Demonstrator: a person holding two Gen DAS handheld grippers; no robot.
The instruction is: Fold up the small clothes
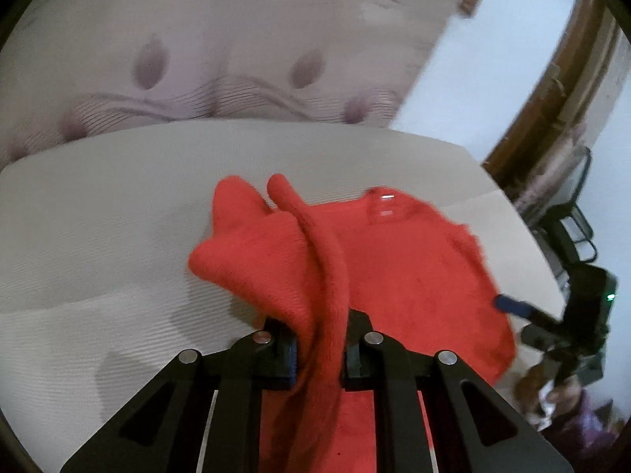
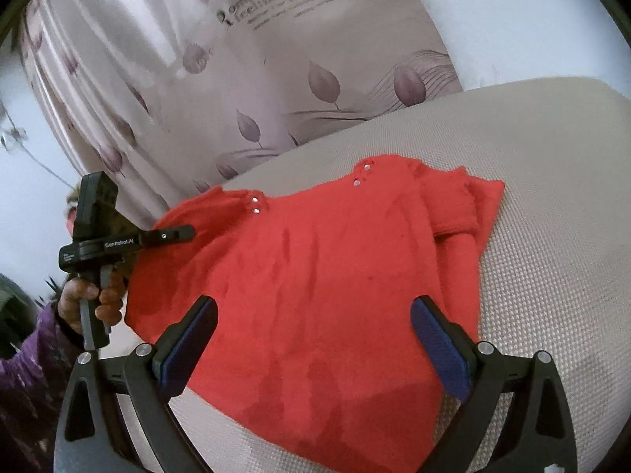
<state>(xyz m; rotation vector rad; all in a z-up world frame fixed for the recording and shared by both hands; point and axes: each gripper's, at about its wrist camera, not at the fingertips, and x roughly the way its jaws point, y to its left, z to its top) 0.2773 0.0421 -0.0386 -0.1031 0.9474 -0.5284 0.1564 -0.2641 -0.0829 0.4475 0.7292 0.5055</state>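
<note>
L gripper (image 1: 319,351) tips under sweater (image 1: 394,268)

The sweater (image 2: 315,276) lies spread on the tabletop (image 2: 552,236), neckline toward the curtain (image 2: 236,79) that hangs behind the tabletop's far edge. The right claw (image 2: 313,339) hovers over the sweater's near part, jaws wide apart, one on either side of the body panel without touching it. Ahead of this claw and to its right, one sleeve (image 2: 457,213) lies folded in across the body. To its left, the left claw (image 2: 173,234) reaches in at the sweater's left edge. Seen from its own camera, the left claw (image 1: 319,349) has a bunched fold of the sweater (image 1: 414,268) pinched between its jaws, lifted off the tabletop (image 1: 118,216), the rest lying ahead and to its right.
</note>
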